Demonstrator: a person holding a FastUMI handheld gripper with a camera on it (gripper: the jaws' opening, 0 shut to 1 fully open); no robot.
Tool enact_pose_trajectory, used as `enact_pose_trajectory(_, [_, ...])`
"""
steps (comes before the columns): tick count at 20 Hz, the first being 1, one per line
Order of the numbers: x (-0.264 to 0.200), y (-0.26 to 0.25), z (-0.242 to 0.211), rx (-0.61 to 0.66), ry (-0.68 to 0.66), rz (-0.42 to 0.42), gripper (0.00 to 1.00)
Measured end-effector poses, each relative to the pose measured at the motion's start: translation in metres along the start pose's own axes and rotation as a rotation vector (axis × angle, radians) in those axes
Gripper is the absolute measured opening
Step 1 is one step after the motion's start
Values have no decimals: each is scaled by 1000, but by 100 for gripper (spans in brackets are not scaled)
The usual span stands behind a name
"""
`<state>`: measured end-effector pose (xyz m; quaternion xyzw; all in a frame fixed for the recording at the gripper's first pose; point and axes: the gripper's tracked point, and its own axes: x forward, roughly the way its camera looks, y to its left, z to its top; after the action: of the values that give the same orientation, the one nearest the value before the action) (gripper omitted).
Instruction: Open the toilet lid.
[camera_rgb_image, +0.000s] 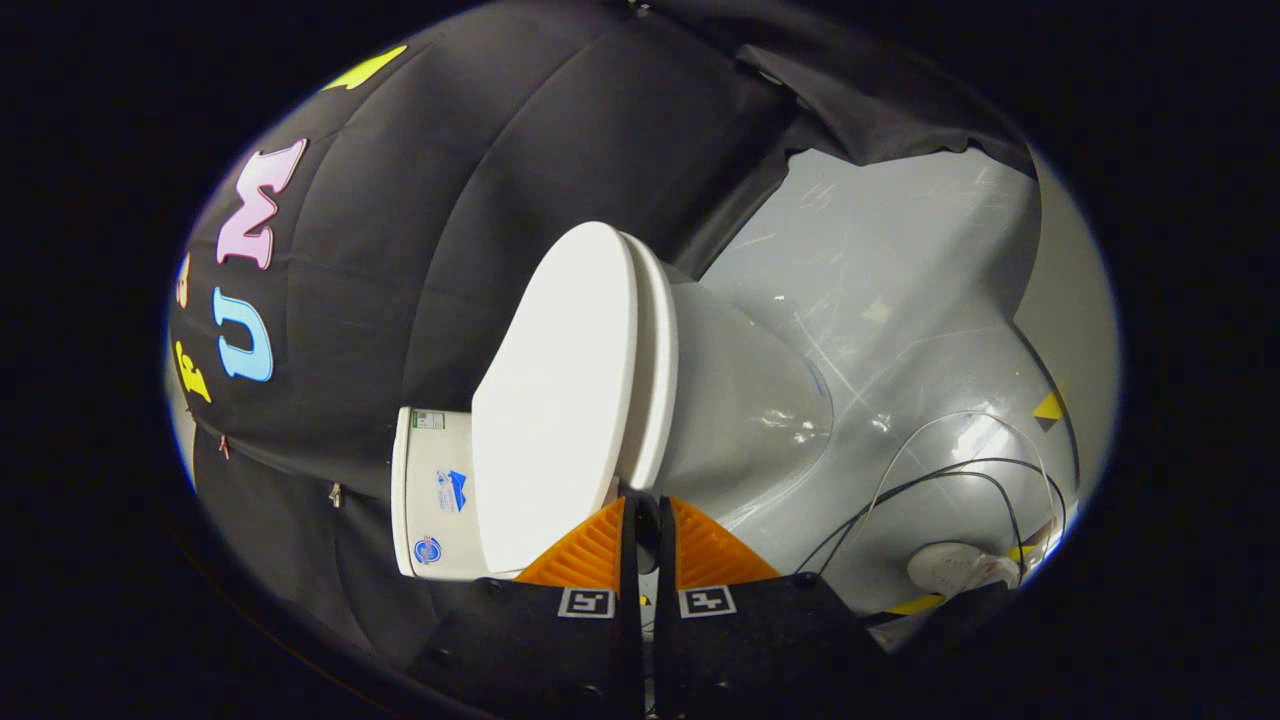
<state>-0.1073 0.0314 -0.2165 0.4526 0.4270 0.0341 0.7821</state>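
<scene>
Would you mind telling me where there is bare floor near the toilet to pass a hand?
Bare grey floor lies beyond the toilet bowl, up to the black cloth wall. It is crowded nearer the tongs, which are nearly closed at the lid edge: cables loop beside a shoe.

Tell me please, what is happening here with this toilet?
A person holds a gripper up to a white toilet. The view is rolled sideways, so the toilet looks tipped. The lid is down on the seat, not yet opened. The fingers are almost together, their tips at the lid's edge; whether they pinch it, I cannot tell. Cables lie on the grey floor.
</scene>
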Motion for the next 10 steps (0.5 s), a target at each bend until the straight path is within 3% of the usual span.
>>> enact_pose_trajectory(10, [-20,32,12,-30,-45,44,6])
